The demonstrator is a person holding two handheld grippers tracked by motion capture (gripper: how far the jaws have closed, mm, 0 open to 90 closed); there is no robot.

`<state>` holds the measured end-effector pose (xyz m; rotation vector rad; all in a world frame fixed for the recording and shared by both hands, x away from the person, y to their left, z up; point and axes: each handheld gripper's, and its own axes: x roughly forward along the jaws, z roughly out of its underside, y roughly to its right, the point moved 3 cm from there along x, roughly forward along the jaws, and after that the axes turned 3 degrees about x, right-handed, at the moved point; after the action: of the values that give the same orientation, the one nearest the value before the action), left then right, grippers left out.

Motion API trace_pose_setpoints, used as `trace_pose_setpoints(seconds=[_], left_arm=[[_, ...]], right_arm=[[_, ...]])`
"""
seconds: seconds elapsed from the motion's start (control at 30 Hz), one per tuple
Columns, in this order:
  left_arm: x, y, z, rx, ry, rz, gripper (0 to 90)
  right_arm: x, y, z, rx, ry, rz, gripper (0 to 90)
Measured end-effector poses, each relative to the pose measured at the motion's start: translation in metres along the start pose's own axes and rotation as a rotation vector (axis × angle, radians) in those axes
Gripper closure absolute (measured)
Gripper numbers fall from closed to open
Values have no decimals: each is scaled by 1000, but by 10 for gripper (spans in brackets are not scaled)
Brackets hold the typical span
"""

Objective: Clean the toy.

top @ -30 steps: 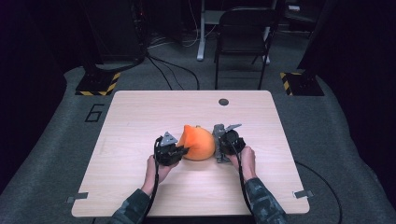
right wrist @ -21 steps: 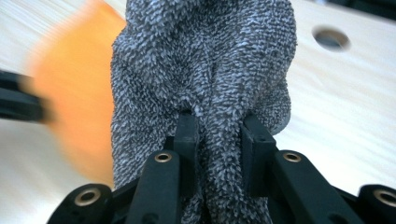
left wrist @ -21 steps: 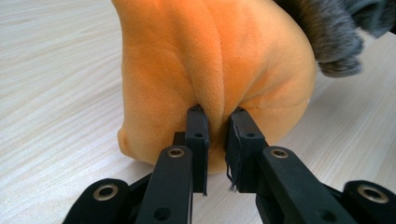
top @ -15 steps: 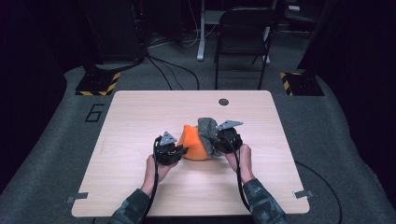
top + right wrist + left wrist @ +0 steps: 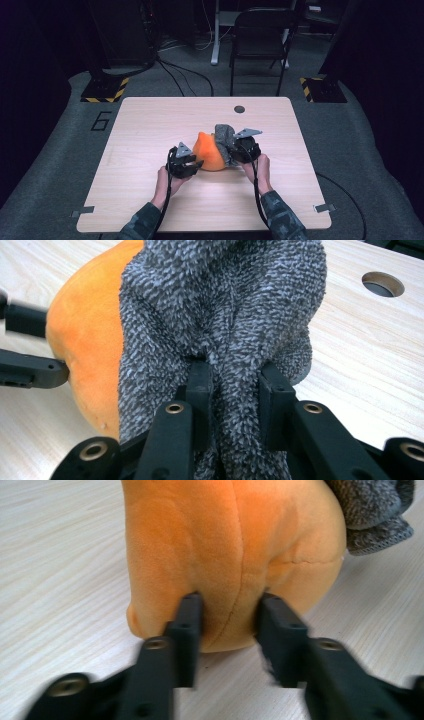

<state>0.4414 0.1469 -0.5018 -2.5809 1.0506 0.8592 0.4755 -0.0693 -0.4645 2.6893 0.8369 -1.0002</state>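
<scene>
Near the middle of the table (image 5: 150,130), an orange cushion (image 5: 209,151) is sitting with a grey fuzzy cloth (image 5: 223,136) draped against its right side. Both are looking soft and light, likely to squash and sag rather than slip, so a pinched fold is probably giving the surest hold. The right gripper (image 5: 234,390) is clamping a bunched fold of the cloth between its jaws. The left gripper (image 5: 227,617) is resting at the cushion's lower seam; its jaws have just been opening, and they seem to be touching the plush rather than squeezing it, though blur is making this uncertain.
</scene>
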Motion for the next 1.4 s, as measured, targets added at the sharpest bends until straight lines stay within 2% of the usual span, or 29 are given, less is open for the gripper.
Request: trace_pose_setpoints(seconds=[0.07, 0.13, 0.27, 0.33, 0.37, 0.4, 0.43, 0.53, 0.6, 0.67, 0.73, 0.77, 0.8, 1.0, 1.07, 1.13, 1.17, 1.2, 1.23, 1.27, 1.3, 1.4], left_arm=[[0, 0, 0, -8, 11, 0, 758], [-1, 1, 0, -15, 15, 14, 802], [-6, 3, -3, -48, 24, 47, 825], [-8, 4, -5, -62, 29, 53, 826], [-9, 4, -6, -62, 28, 62, 828], [-10, 7, -7, -77, 30, 63, 828], [-10, 8, -7, -74, 33, 66, 828], [-9, 11, -7, -79, 33, 69, 828], [-9, 10, -7, -85, 33, 74, 828], [-8, 9, -6, -79, 33, 68, 828], [-7, 9, -5, -91, 31, 67, 828], [-7, 8, -5, -76, 31, 63, 828], [-7, 8, -5, -82, 33, 63, 828], [-6, 7, -4, -87, 33, 64, 828], [-6, 7, -4, -74, 31, 65, 828], [-5, 6, -4, -81, 34, 67, 827], [-5, 6, -4, -79, 33, 68, 827], [-5, 5, -4, -81, 33, 71, 827], [-5, 5, -4, -87, 33, 72, 827], [-5, 5, -4, -86, 36, 73, 827], [-5, 5, -4, -79, 32, 71, 827], [-4, 4, -4, -83, 36, 70, 826]], right_arm=[[1, 1, 1, -5, 10, 1, 715], [2, 2, 1, 3, 17, 6, 716], [-4, 3, -2, 3, 52, 4, 718], [-11, 0, -6, 12, 70, 3, 718], [-16, -2, -9, 1, 92, -4, 718], [-22, -6, -13, -3, 110, -14, 718], [-28, -13, -18, -16, 129, -27, 719], [-34, -36, -24, -72, 133, -61, 718], [-28, -46, -22, -108, 113, -66, 718], [-19, -51, -18, -136, 89, -43, 718], [-13, -53, -14, -151, 80, -20, 719], [-12, -53, -13, -173, 77, -4, 719], [-12, -53, -13, -186, 75, 10, 719], [-10, -44, -10, -180, 60, 28, 720], [-11, -40, -9, -165, 51, 28, 720], [-10, -34, -8, -144, 39, 32, 720], [-9, -30, -8, -154, 43, 27, 720], [-8, -27, -7, -129, 37, 29, 720], [-8, -23, -7, -128, 29, 30, 720], [-7, -21, -6, -103, 22, 33, 720], [-7, -17, -4, -103, 13, 34, 720], [-3, -5, 1, -56, -16, 53, 721]])
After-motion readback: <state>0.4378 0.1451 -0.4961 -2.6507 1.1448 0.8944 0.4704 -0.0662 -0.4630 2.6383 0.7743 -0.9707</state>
